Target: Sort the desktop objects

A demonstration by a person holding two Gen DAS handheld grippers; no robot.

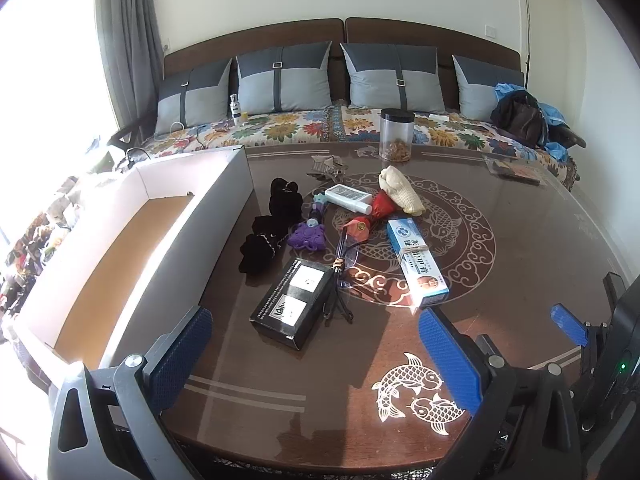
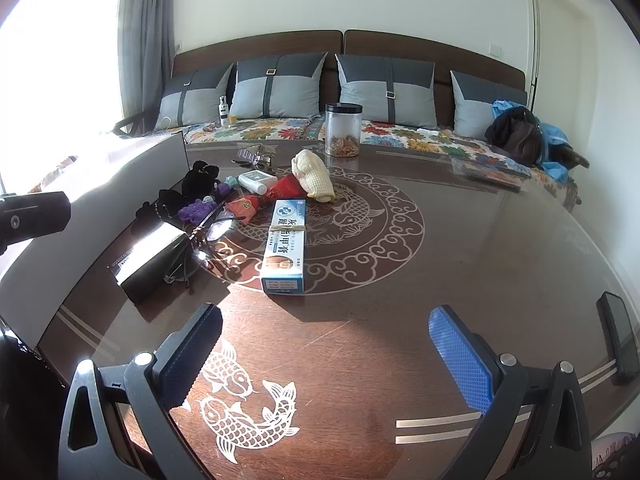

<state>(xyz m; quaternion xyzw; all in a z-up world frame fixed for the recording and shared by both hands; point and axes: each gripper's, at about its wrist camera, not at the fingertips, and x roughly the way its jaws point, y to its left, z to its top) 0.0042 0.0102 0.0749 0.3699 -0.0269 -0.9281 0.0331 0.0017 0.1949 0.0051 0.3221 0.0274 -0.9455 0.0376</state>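
So the surface is a dark brown table (image 1: 540, 240) with a glossy top, pale fish cut-outs near the bottom of both views and a big ring of cloud scrolls mid-frame. Sunlight washes out the left side.

The stuff to sort is bunched in the centre of the left wrist view: a black box (image 1: 292, 304) nearest the camera, a blue-and-white carton (image 1: 416, 264) just right of it, glasses (image 1: 344, 256) between them, a purple toy (image 1: 306, 238), black fabric (image 1: 276, 224) to the left, a white remote-like thing (image 1: 348, 198), red pouches (image 1: 372, 216) and a cream mesh bag (image 1: 400, 190). A clear jar (image 1: 396, 136) stands apart at the far edge. An open cardboard box (image 1: 120, 248) fills the left of the frame.

Behind the table: a sofa (image 2: 400, 128) with a floral cover, grey cushions (image 2: 276, 88), a grey curtain (image 2: 148, 32) upper left, a white wall.

Left gripper (image 1: 316, 352) and right gripper (image 2: 336, 356) both hang above the near table edge, jaws spread wide, nothing in them. A phone (image 2: 618, 336) lies at the right edge.
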